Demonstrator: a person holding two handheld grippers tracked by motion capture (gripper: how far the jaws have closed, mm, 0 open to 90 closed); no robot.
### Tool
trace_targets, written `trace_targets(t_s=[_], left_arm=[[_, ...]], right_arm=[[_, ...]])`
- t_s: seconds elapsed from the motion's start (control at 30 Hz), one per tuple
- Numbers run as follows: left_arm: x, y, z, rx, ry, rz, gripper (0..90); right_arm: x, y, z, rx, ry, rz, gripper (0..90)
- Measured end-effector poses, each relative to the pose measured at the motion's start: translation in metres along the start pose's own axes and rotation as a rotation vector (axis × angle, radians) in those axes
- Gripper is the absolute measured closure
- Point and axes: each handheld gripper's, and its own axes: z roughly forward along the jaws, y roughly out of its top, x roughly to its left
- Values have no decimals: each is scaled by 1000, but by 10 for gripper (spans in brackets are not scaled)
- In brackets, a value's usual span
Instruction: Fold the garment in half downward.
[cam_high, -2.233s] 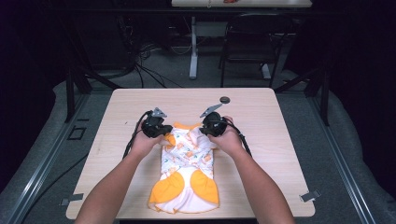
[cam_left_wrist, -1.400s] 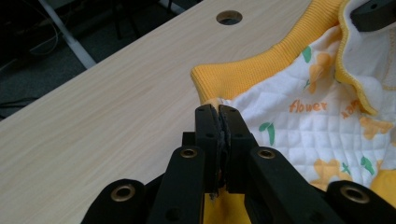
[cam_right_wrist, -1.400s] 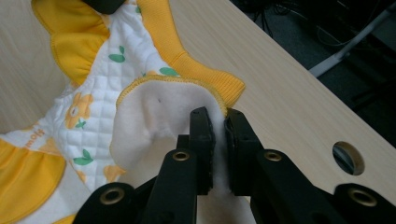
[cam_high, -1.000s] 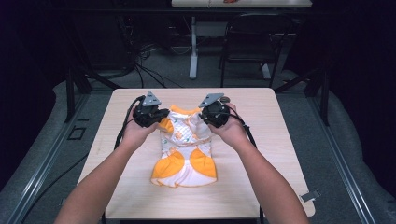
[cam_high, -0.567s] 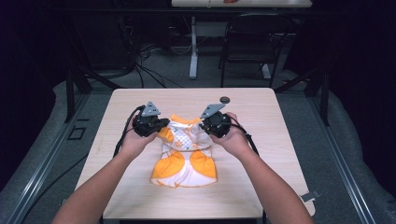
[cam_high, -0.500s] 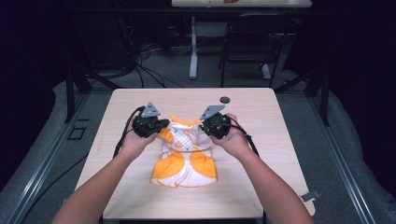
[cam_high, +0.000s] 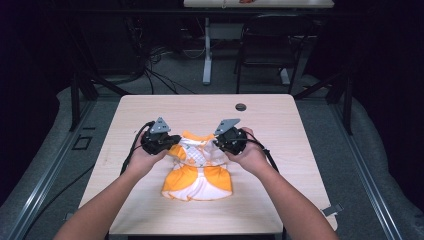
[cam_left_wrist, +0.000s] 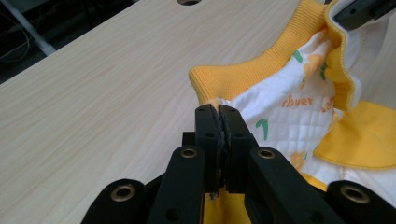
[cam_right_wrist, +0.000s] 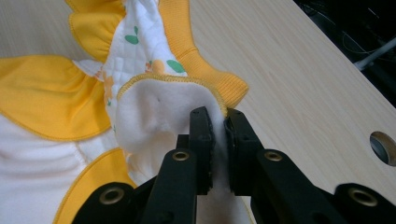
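Left gripper view has your fingers (cam_left_wrist: 219, 123) pinching the soft, limp garment (cam_left_wrist: 299, 116) by its ribbed hem; right fingers (cam_right_wrist: 201, 122) likewise.

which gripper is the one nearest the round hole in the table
The right gripper. The hole lies toward the table's far edge, right of centre, just beyond that gripper; the left gripper, shut on the garment's other side, sits farther from it.

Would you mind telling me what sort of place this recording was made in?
Probably a lab or workshop set up for recording, not a home: a bare wooden table with a cable hole, loose cables on the grey floor, metal frame rails alongside, dark surroundings.
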Motion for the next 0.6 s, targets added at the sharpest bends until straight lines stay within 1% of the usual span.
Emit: trace_targets(t_s=[0.1,0.2,0.33,0.4,0.43,0.5,0.53,0.57,0.6], left_arm=[[-1,-3,0,3,-5,-4,873],[-2,-6,0,7,-12,-3,872],[-7,-8,-1,13,-24,10,873],[-9,-10,-1,14,-31,14,873],[-10,-11,-1,17,-34,17,872],[-12,-14,-1,16,-44,9,872],[-12,-15,-1,19,-44,14,872],[-14,-17,-1,20,-49,15,873],[-15,-18,-1,25,-53,19,873]], right_arm=[[2,0,-2,1,4,-6,822],[5,-3,-1,-5,20,4,822],[10,-9,1,11,33,2,821],[13,-12,0,17,30,-7,821],[14,-13,0,6,37,6,821],[17,-16,1,6,46,7,820],[18,-18,0,14,51,-3,821],[20,-19,0,15,54,1,820],[21,-19,0,21,58,-11,821]])
